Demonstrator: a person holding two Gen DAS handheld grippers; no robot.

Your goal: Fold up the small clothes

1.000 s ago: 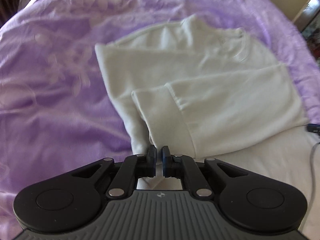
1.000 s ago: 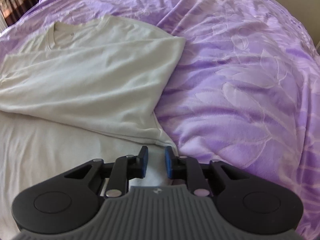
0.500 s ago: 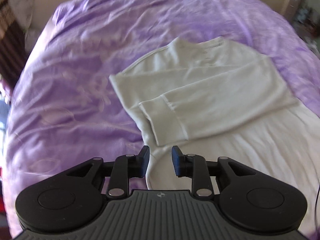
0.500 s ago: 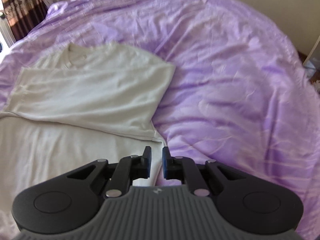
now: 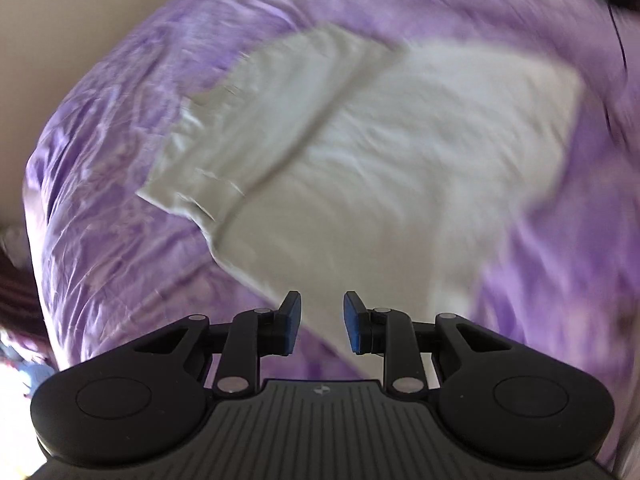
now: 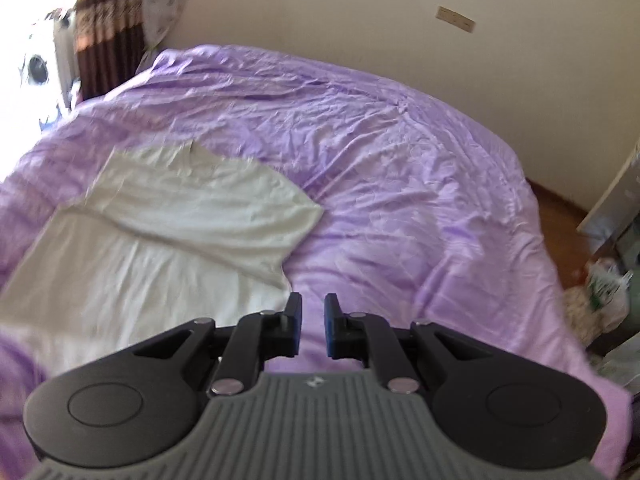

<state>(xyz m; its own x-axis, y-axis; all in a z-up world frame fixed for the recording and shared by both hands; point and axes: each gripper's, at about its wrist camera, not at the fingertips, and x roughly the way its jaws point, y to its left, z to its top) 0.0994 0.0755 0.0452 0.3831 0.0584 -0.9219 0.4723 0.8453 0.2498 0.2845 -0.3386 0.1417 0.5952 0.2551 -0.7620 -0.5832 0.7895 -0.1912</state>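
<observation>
Hovering with jaws parted and empty, left gripper (image 5: 322,322) and right gripper (image 6: 312,326) overlook the half-folded shirt (image 6: 168,232) at frame centre-left, likely choosing the next fold.

A bed (image 6: 400,184) covered by a wrinkled purple sheet (image 5: 120,240) carries one thing: a pale cream shirt (image 6: 168,240) lying flat on its near left part, sleeves folded across the body, with the collar toward the far side.
</observation>
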